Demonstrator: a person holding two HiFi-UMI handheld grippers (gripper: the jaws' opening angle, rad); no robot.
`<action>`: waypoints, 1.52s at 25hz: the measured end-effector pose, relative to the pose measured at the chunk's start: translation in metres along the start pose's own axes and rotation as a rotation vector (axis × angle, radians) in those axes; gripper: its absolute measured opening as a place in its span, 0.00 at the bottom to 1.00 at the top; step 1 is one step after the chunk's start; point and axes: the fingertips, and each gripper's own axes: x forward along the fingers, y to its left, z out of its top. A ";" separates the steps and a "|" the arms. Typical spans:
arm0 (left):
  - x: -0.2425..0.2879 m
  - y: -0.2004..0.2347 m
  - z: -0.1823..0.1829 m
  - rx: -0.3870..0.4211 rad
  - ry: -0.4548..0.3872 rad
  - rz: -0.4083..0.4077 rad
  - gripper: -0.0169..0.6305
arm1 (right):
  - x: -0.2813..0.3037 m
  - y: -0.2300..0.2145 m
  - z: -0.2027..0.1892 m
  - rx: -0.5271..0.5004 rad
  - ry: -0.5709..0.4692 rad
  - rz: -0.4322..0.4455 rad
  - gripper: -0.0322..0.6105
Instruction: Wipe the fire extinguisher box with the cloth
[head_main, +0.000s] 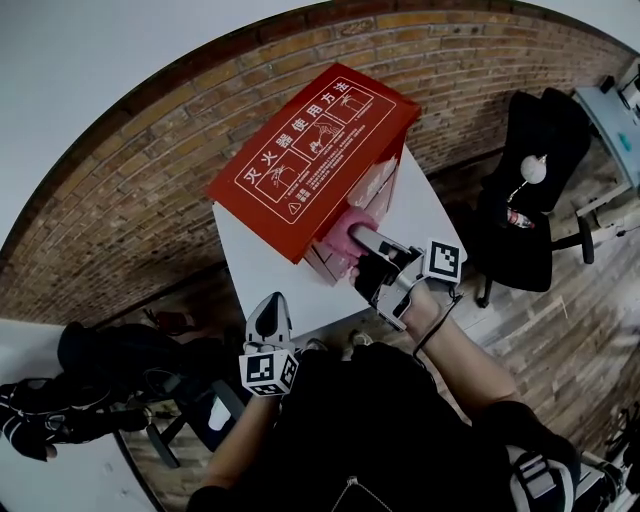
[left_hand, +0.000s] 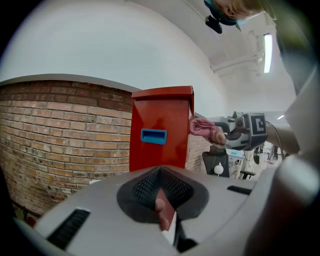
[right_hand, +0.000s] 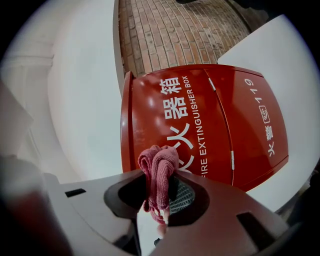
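My right tongs (head_main: 365, 245) grip a bunched cloth (head_main: 352, 232) at the fire extinguisher box (head_main: 300, 150); my left tongs (head_main: 268, 312) are held low.

The box is a glossy red metal cabinet with a sloping lid printed in white. It stands on a smooth white table (head_main: 250, 270), its far side close to a rough brick wall (head_main: 130, 200). A blue rectangular recess (left_hand: 154, 135) is set into its narrow left side. The cloth is pink, soft and ribbed, folded into a thick wad and pinched between my right jaws. It meets the box's front face just under the lid's overhang. My right forearm reaches out from the near right, wrist bent toward the box. My left tongs point up at the table's near edge, well apart from the box, jaws together on nothing.
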 end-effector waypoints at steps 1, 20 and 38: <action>0.001 0.001 0.000 0.000 0.002 -0.007 0.07 | 0.001 0.003 -0.001 0.002 -0.001 0.003 0.21; 0.018 0.031 0.018 0.003 0.029 -0.214 0.07 | 0.010 0.047 -0.009 -0.085 -0.046 0.059 0.21; 0.036 -0.003 0.032 -0.015 -0.059 -0.017 0.07 | 0.005 0.054 0.010 -0.043 0.029 0.113 0.21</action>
